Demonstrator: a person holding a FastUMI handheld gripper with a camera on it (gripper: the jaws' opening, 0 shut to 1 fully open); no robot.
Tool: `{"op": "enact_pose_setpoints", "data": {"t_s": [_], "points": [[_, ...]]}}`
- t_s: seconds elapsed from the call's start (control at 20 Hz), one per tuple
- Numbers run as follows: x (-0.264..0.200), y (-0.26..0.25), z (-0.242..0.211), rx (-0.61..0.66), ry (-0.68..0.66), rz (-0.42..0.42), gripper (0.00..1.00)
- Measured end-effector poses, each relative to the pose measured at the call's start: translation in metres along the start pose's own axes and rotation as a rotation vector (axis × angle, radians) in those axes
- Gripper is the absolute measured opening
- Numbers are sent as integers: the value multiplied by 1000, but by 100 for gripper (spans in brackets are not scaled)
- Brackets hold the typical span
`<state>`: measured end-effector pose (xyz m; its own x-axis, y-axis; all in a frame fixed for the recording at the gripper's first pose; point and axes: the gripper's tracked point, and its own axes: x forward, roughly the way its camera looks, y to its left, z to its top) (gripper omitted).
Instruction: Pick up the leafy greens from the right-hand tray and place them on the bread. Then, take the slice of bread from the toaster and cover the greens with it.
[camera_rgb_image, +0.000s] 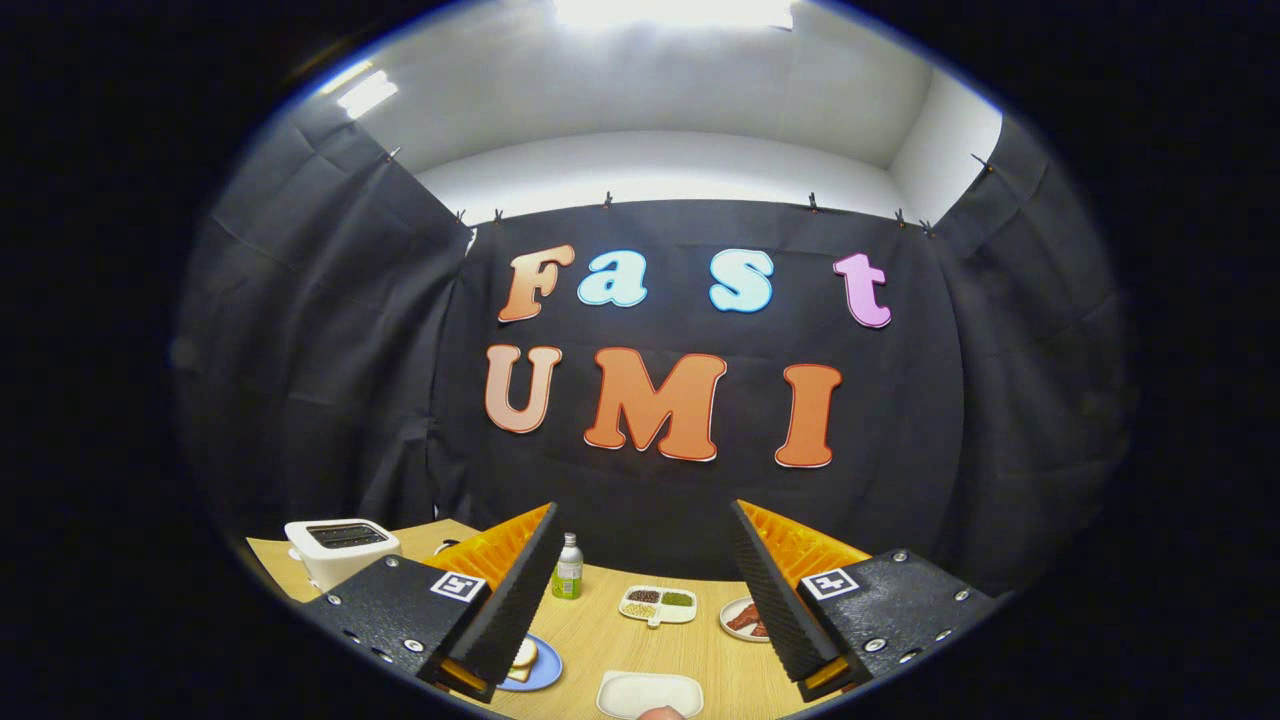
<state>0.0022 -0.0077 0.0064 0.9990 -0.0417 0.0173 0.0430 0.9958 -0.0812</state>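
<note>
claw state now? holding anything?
Claw: open, fingers spread wide, holding nothing, up above the table.

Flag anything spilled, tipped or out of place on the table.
Nothing stands out. The toaster and bottle stand upright, the dishes sit flat, the table shows no spill. The tongs hang open above it.

Gripper (640, 560): ribbed pads, screwed mounts, square markers.

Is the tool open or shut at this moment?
Open. The tool has its fingers spread wide apart above the wooden table, with nothing held between them.
</note>
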Motion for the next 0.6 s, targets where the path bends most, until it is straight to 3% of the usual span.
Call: {"op": "enact_pose_setpoints", "data": {"t_s": [0.6], "points": [[7, 2, 3, 40, -18, 18, 99]]}}
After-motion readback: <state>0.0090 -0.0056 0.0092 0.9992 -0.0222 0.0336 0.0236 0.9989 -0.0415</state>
